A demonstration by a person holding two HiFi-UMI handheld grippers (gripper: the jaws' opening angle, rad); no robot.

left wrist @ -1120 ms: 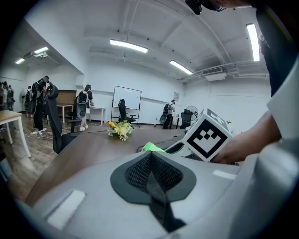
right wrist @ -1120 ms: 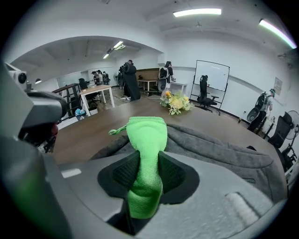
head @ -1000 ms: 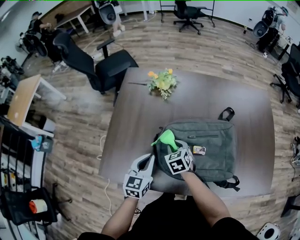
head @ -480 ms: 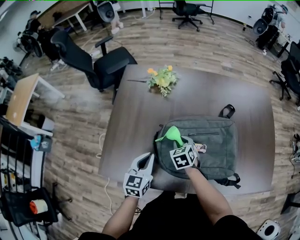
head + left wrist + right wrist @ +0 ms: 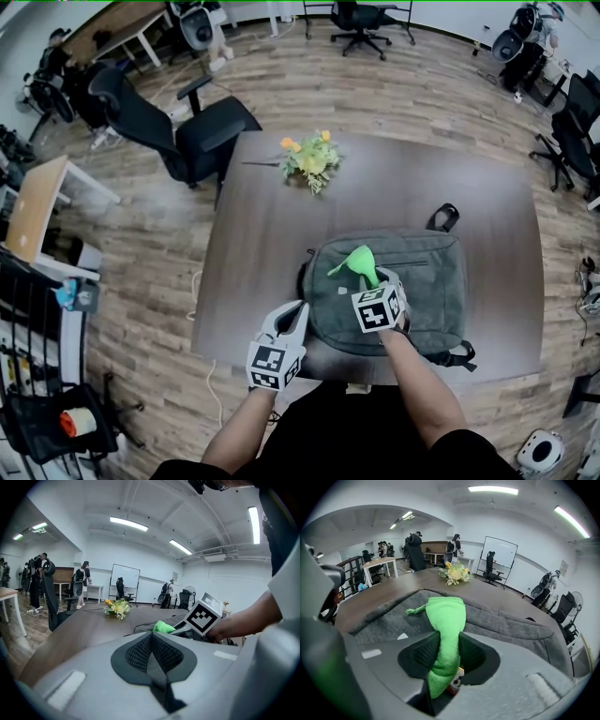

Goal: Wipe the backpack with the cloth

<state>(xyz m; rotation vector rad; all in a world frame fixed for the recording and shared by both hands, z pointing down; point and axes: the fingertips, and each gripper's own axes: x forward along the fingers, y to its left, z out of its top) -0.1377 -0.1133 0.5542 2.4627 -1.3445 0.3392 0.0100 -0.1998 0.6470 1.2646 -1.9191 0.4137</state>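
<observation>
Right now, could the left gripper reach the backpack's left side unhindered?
Probably yes: the left gripper sits shut beside the backpack, at its near left corner, nothing between them; the right gripper and cloth are farther right.

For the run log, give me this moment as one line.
task: wipe backpack | right gripper: shut on green cloth, over backpack | left gripper: shut, empty, beside backpack

No text, label or number is legible.
</observation>
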